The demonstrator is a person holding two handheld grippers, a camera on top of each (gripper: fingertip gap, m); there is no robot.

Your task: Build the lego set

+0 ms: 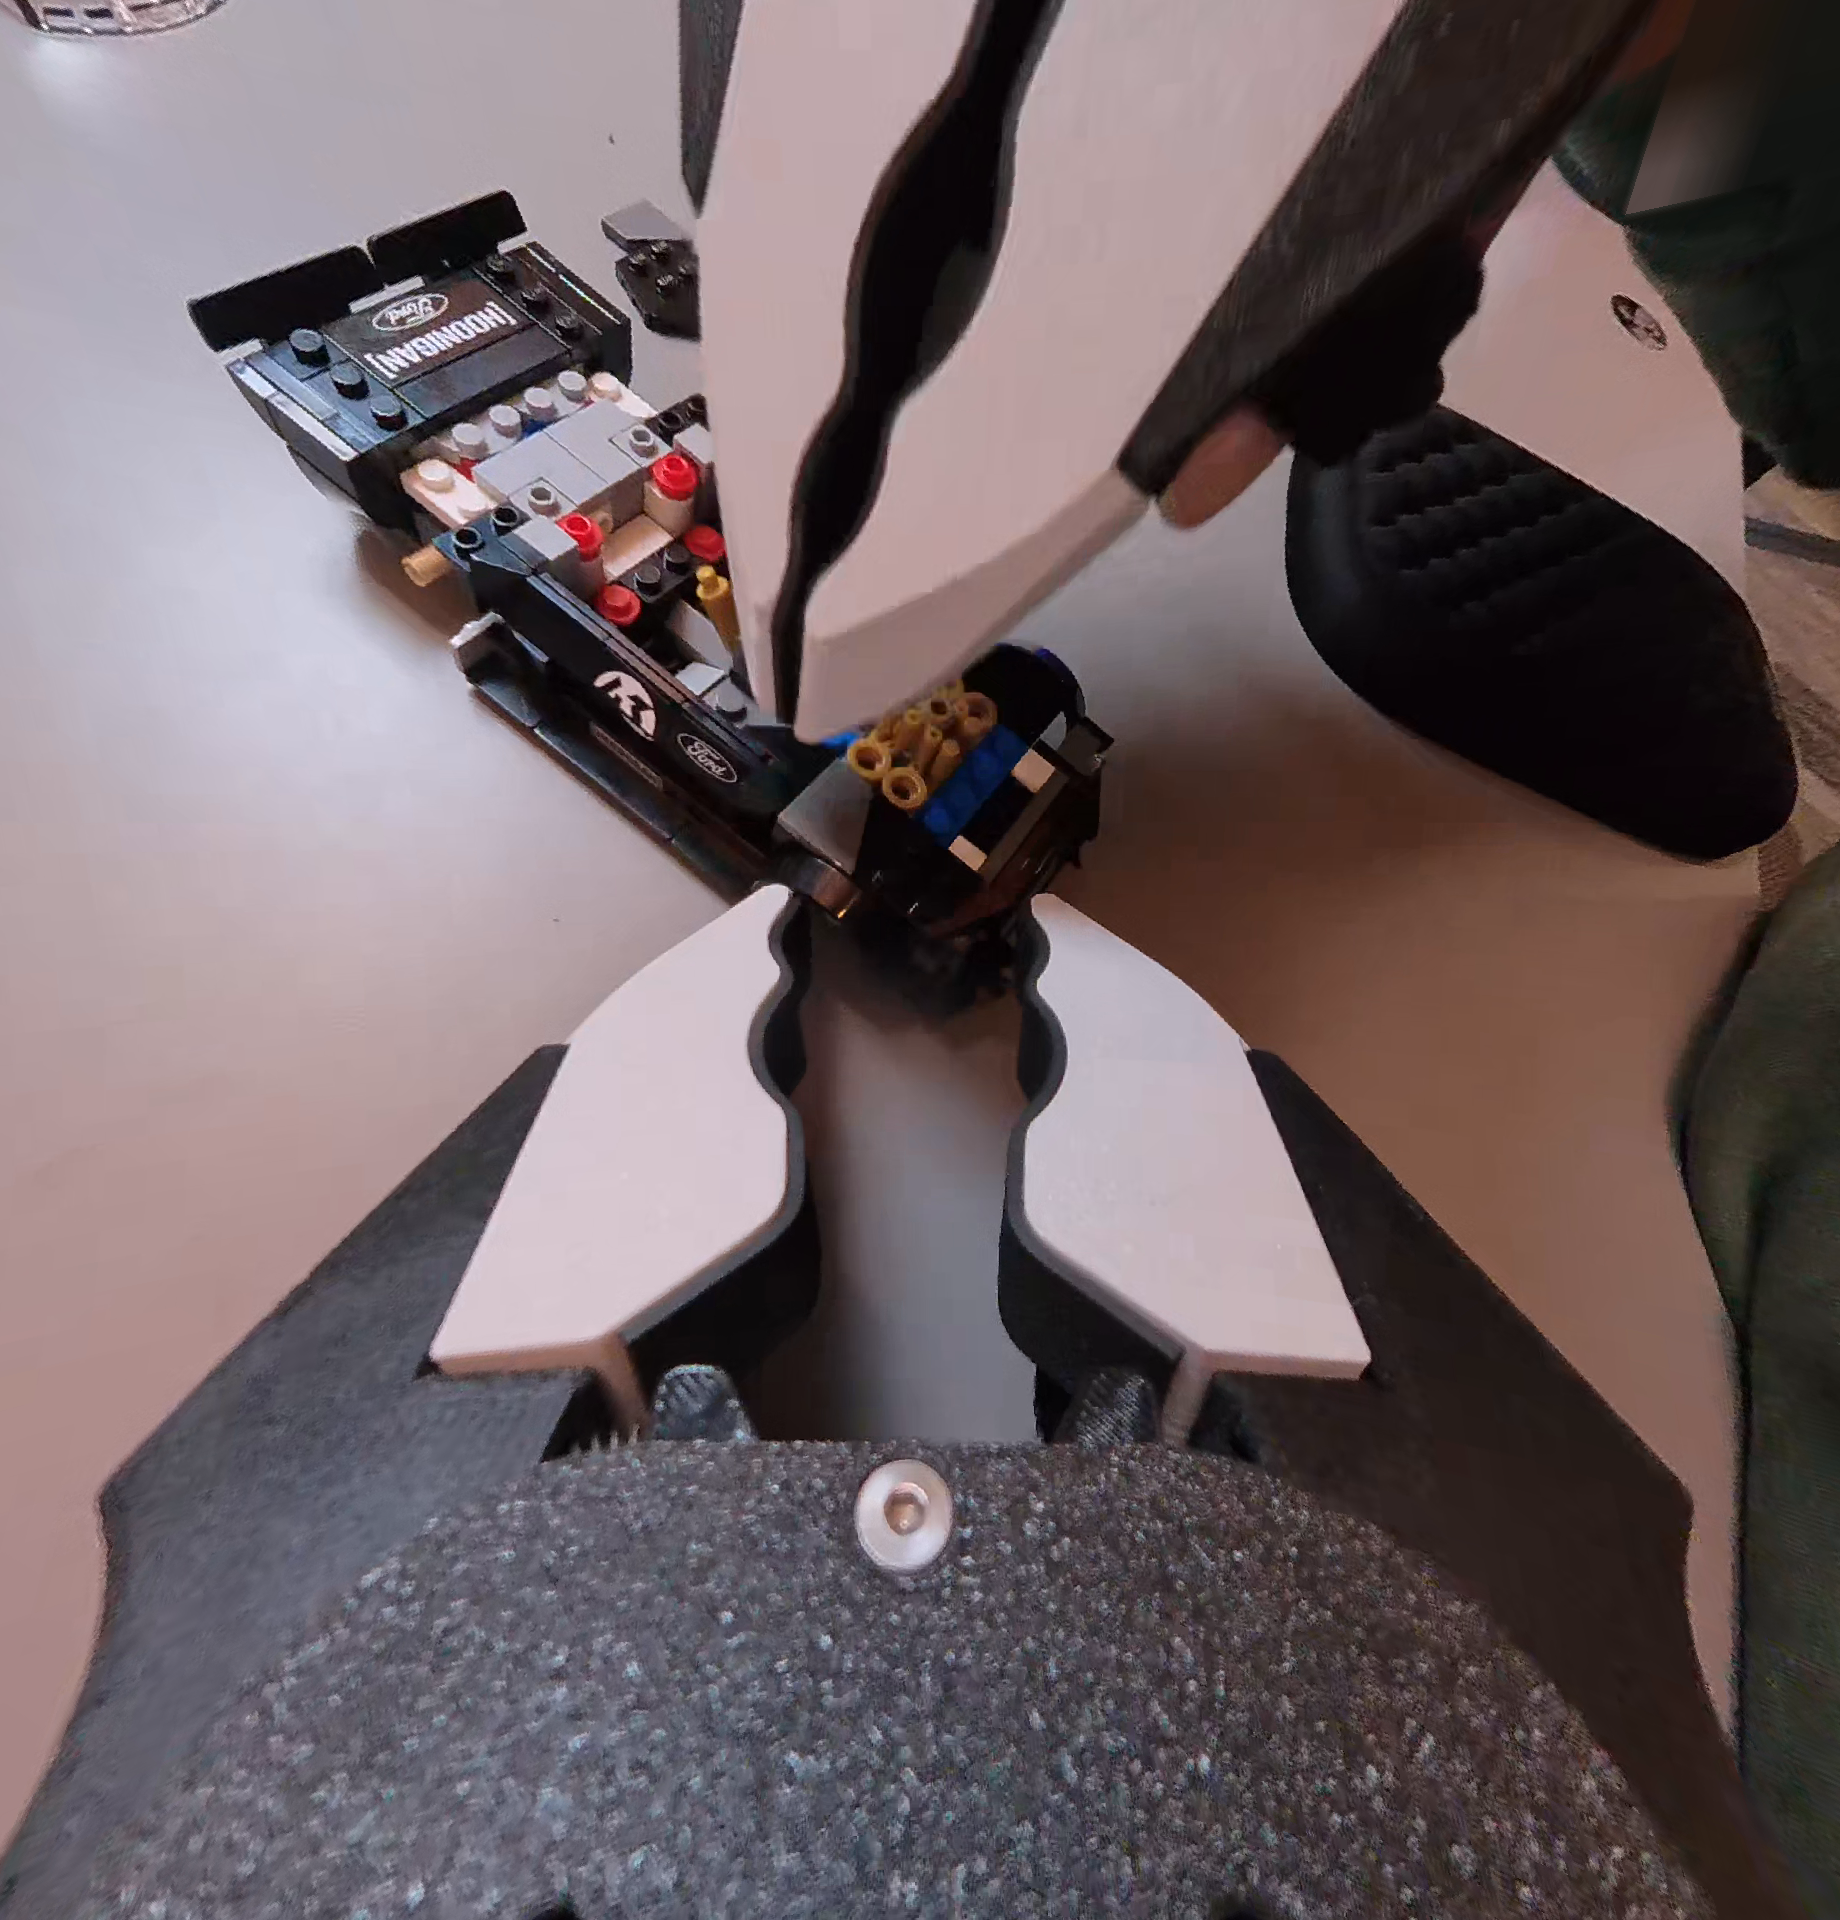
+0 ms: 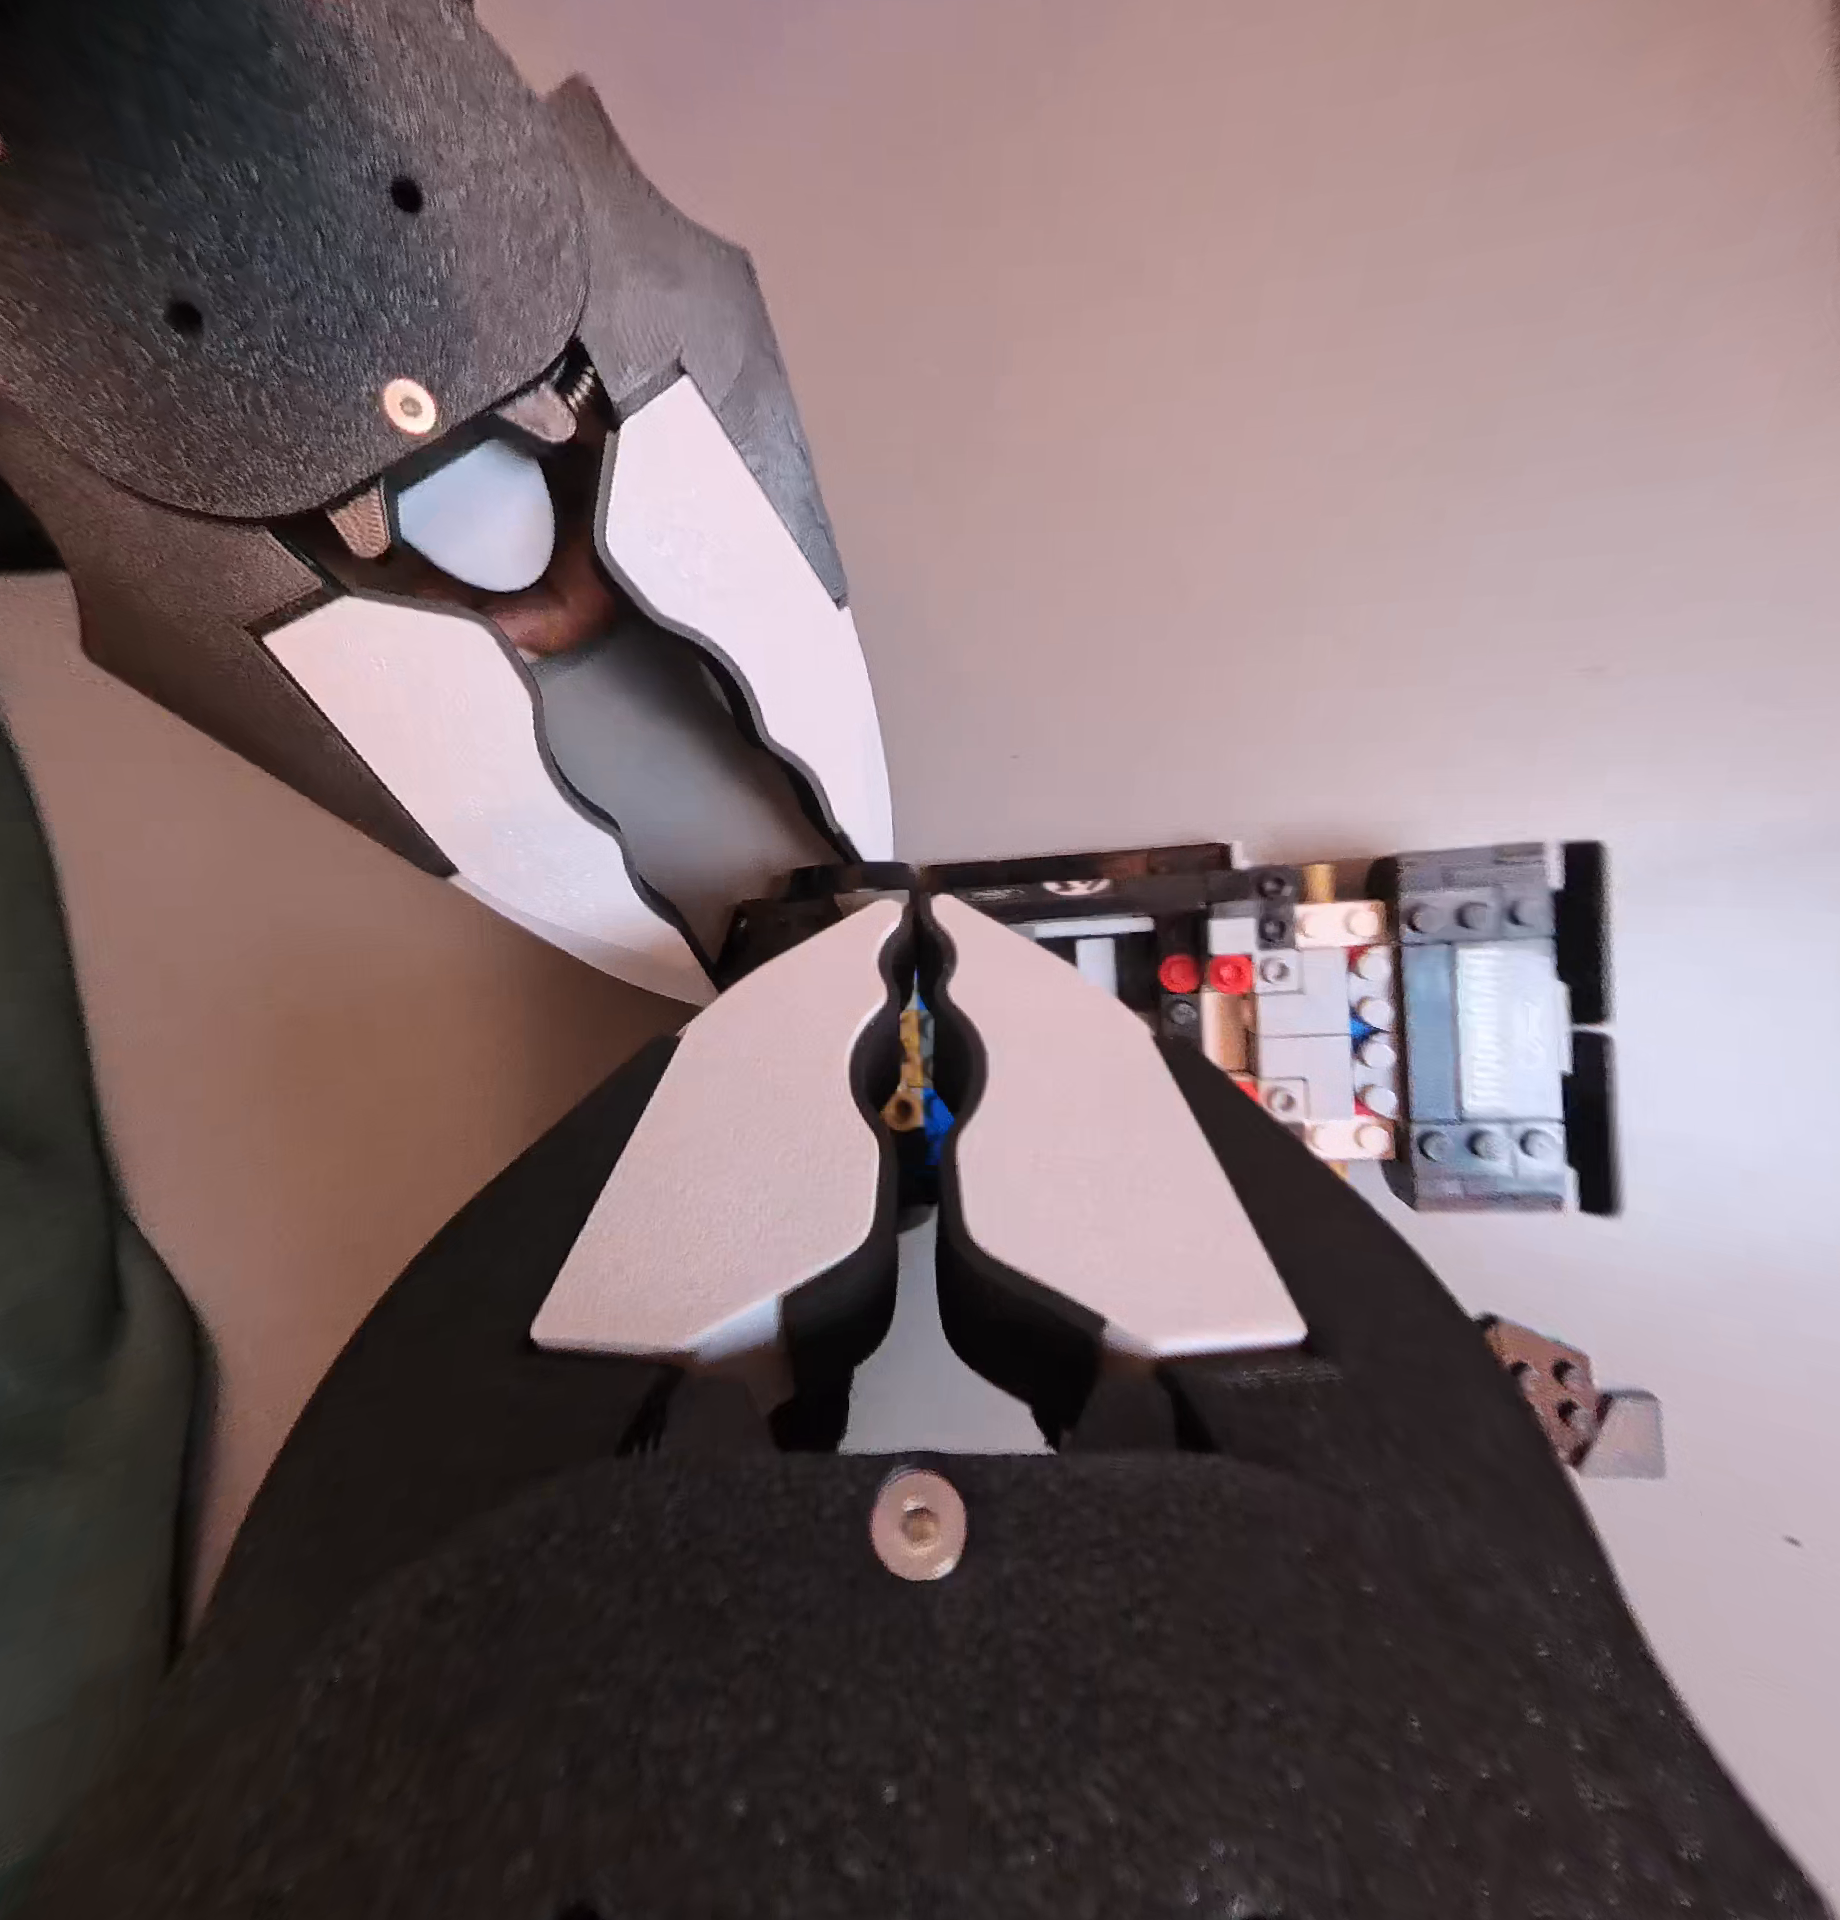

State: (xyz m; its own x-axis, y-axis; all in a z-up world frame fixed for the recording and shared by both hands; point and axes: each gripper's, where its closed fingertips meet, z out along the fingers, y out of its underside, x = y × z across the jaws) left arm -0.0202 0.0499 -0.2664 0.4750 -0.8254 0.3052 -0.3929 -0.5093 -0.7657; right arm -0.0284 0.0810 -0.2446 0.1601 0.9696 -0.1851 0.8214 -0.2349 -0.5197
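Pale tabletop [image 1: 220, 935] holds the black lego car [image 1: 542, 582]. Its front end sits clamped in the left gripper [image 1: 911, 935]. Pressing down by the gold engine pipes [image 1: 926, 743], the right gripper [image 2: 918, 914] has fingers together. Next, I think: push gently, hold steady.

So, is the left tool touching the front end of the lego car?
Touching. In the left wrist view, the left tool has its two fingers on either side of the black front end of the lego car, pressed against it with no gap visible.
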